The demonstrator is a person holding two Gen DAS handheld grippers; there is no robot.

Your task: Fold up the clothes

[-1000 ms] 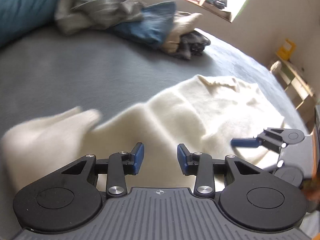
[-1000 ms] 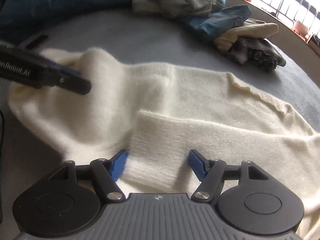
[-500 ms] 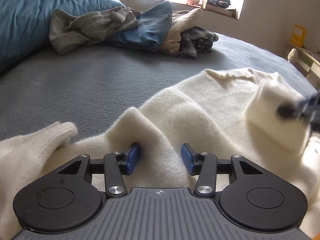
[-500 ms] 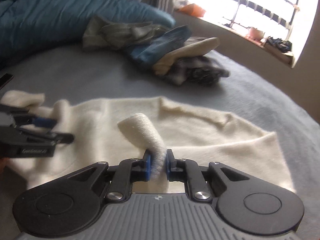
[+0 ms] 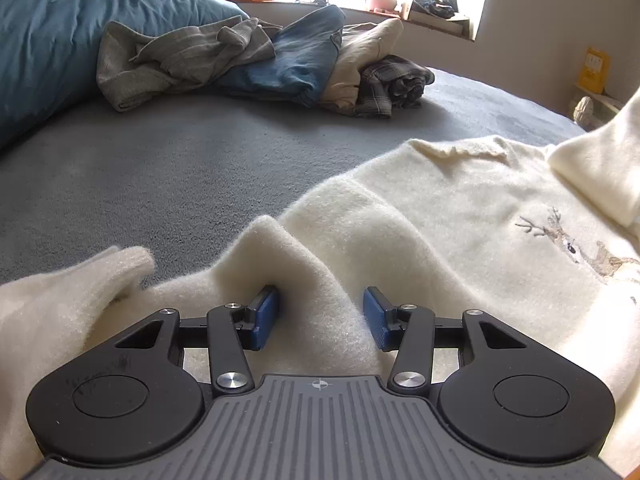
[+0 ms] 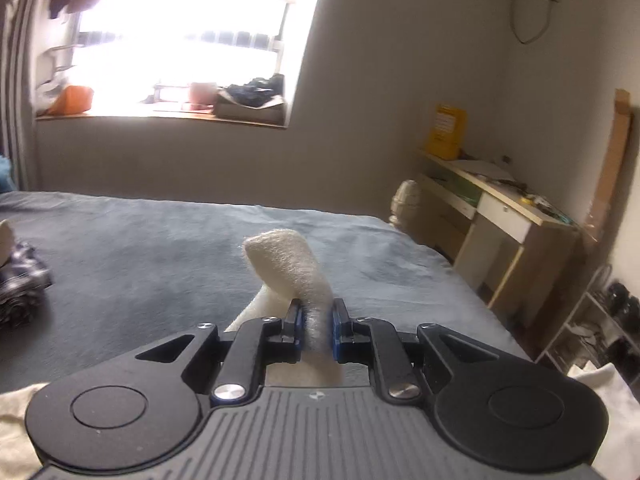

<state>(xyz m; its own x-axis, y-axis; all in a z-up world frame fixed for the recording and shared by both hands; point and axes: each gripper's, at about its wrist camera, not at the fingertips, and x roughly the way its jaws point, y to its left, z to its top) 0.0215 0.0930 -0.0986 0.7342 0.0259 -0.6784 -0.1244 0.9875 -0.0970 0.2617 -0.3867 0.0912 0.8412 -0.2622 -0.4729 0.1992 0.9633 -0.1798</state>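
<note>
A cream sweater (image 5: pixel 460 220) with a stitched deer motif lies spread on the grey bed (image 5: pixel 180 168). My left gripper (image 5: pixel 320 316) rests low on its near edge, jaws apart, with a raised ridge of the knit standing between the blue pads and brushing them. One sleeve (image 5: pixel 600 168) rises off the sweater at the far right of the left wrist view. In the right wrist view that sleeve's end (image 6: pixel 288 260) sticks up from my right gripper (image 6: pixel 316 328), which is shut on it and held well above the bed.
A heap of unfolded clothes (image 5: pixel 280 64) lies at the back of the bed beside a blue pillow (image 5: pixel 44 52). A plaid garment (image 6: pixel 20 280) shows at the left. A desk (image 6: pixel 500 208) and shelves stand past the bed's right edge, under a bright window.
My right gripper shut on the sleeve and swung it up and to the right, turning toward the wall. My left gripper came down onto the sweater's edge and has since stayed still.
</note>
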